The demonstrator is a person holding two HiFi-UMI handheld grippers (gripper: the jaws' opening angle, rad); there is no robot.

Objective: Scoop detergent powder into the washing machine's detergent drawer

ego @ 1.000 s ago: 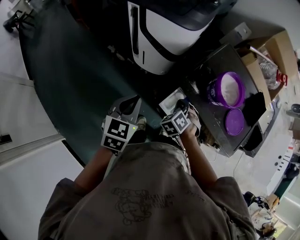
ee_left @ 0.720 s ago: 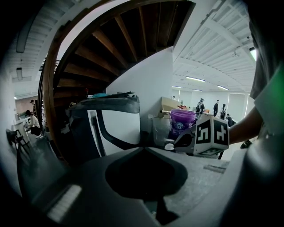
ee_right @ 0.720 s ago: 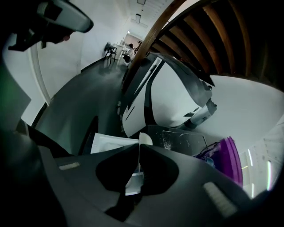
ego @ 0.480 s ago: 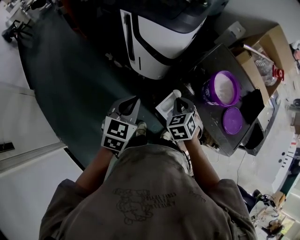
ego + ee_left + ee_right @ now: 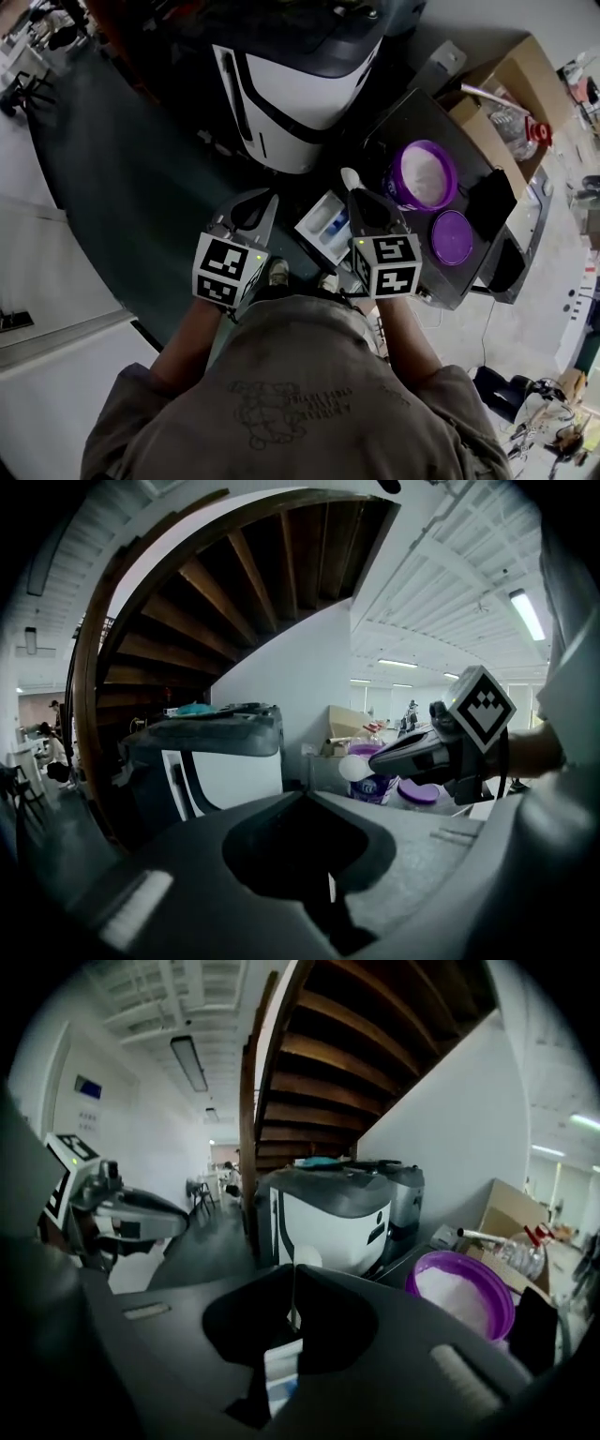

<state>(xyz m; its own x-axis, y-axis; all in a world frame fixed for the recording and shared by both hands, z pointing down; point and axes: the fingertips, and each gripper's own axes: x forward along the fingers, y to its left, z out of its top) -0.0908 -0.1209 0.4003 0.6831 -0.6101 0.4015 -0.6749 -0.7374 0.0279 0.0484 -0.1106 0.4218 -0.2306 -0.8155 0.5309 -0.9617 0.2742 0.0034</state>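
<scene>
My right gripper (image 5: 353, 194) is shut on the thin handle of a white scoop (image 5: 350, 178). The scoop's bowl sticks out past the jaw tips (image 5: 307, 1258), between the pulled-out white-and-blue detergent drawer (image 5: 323, 228) and the open purple tub of white powder (image 5: 422, 175). In the right gripper view the drawer (image 5: 281, 1372) shows through the gap below the jaws and the tub (image 5: 461, 1297) stands to the right. My left gripper (image 5: 265, 202) is shut on nothing and hangs left of the drawer, in front of the white-and-dark washing machine (image 5: 291, 84).
The tub's purple lid (image 5: 452, 236) lies beside it on the black table (image 5: 469, 281). Open cardboard boxes (image 5: 506, 112) stand behind the table. A dark floor mat (image 5: 122, 169) spreads to the left. A wooden staircase (image 5: 375, 1026) rises above the machine.
My right gripper has drawn back from over the drawer with the scoop, whose bowl now shows beyond the jaws nearer the tub. The left gripper has hardly moved.
</scene>
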